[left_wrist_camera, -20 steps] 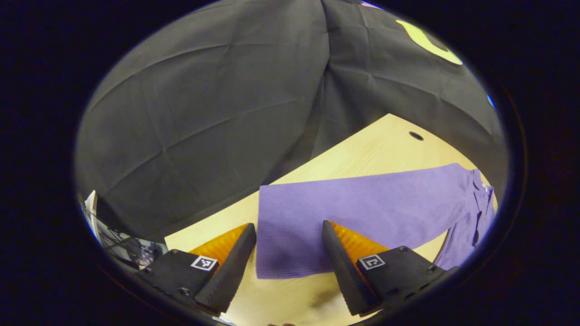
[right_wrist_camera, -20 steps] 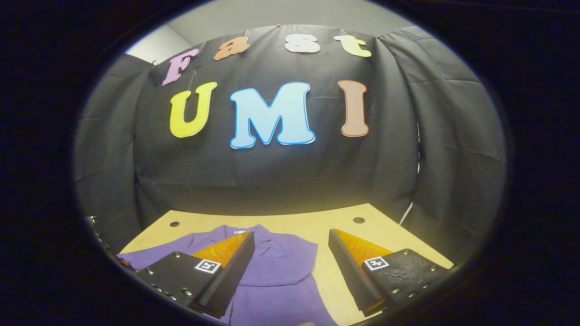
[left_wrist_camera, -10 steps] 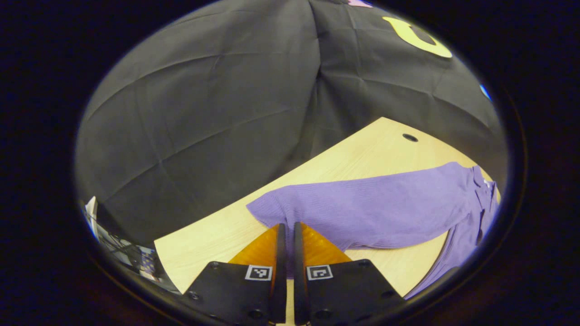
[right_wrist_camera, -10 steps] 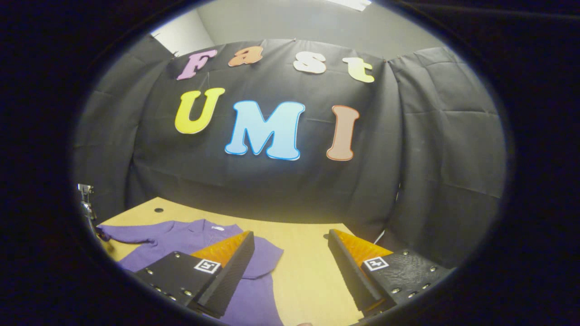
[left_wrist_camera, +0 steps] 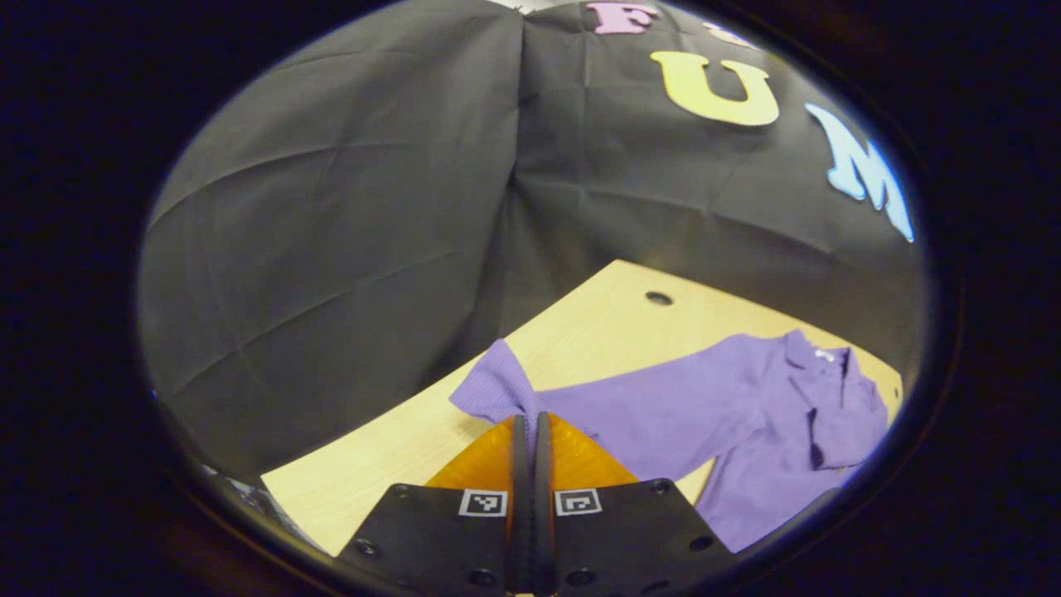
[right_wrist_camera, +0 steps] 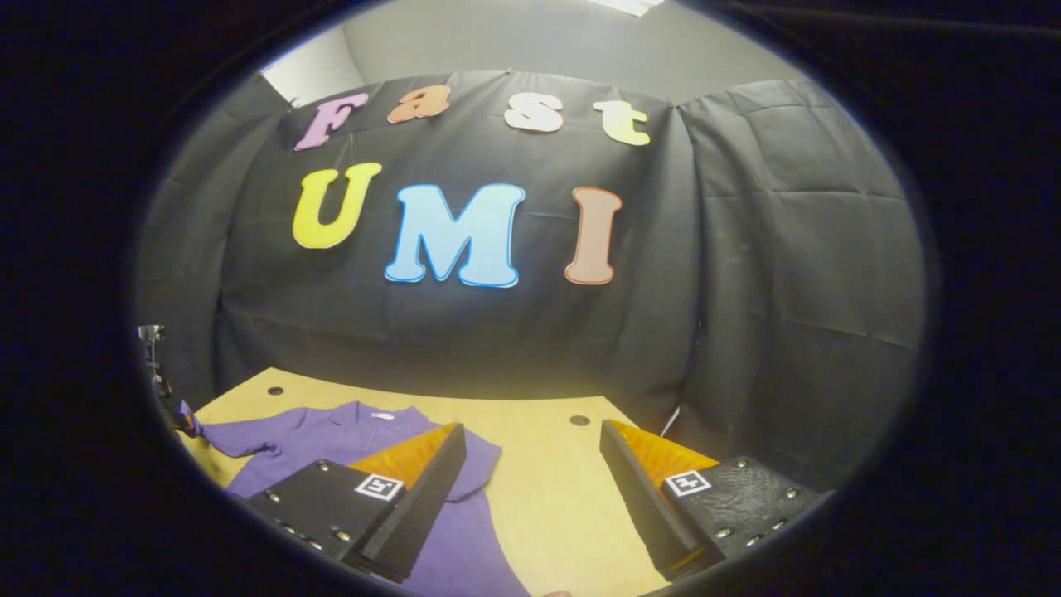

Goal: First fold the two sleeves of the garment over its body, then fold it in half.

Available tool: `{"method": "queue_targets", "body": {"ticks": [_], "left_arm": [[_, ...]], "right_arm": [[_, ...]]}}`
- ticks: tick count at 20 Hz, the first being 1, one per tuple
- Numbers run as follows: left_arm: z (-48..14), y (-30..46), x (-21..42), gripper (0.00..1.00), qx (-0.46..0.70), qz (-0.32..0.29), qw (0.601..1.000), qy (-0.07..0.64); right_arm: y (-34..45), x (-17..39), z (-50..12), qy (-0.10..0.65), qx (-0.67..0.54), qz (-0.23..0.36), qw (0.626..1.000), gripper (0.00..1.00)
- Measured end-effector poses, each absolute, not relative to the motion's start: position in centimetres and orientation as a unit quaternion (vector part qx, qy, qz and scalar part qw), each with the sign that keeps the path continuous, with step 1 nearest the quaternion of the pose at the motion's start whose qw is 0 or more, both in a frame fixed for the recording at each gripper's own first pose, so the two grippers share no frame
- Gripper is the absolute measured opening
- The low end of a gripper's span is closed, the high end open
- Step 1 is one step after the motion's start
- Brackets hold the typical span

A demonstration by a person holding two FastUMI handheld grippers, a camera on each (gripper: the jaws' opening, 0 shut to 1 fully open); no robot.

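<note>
A purple collared garment [left_wrist_camera: 746, 406] lies on the pale wooden table [left_wrist_camera: 597, 323]. In the left gripper view its long sleeve [left_wrist_camera: 506, 390] runs toward me, and my left gripper [left_wrist_camera: 528, 427] is shut on the sleeve's cuff, which stands lifted off the table. In the right gripper view the garment [right_wrist_camera: 331, 431] lies at the lower left, collar toward the wall. My right gripper [right_wrist_camera: 530, 460] is open above the table, its left finger over the garment's right shoulder, nothing between the fingers.
The black cloth wall closes in the table's far and side edges. Round cable holes [left_wrist_camera: 659, 298] [right_wrist_camera: 579, 420] sit near the table's back edge. Bare tabletop [right_wrist_camera: 547, 497] lies right of the garment.
My left gripper went from open around the cuff to shut on it, then lifted the cuff and swung right. The right gripper rose and shifted right, staying open.
</note>
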State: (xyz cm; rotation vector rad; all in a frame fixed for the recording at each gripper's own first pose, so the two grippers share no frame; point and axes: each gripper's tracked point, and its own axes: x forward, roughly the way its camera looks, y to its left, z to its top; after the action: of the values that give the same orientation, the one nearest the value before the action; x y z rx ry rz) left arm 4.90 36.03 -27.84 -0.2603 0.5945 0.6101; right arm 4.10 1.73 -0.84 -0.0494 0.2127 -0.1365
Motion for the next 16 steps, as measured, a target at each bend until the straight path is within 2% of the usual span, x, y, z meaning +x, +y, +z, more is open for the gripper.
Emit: {"method": "queue_targets", "body": {"ticks": [6,16], "left_arm": [[-23.7,30.8,12.2,0.07,-0.171,0.215,0.93,0.246],[-18.5,17.2,20.2,0.07,-0.215,0.144,0.943,0.208]], "right_arm": [[2.0,3.5,-0.6,0.106,-0.013,-0.1,0.989,0.98],[-0.7,5.8,-1.6,0.115,-0.025,-0.071,0.991,0.99]]}}
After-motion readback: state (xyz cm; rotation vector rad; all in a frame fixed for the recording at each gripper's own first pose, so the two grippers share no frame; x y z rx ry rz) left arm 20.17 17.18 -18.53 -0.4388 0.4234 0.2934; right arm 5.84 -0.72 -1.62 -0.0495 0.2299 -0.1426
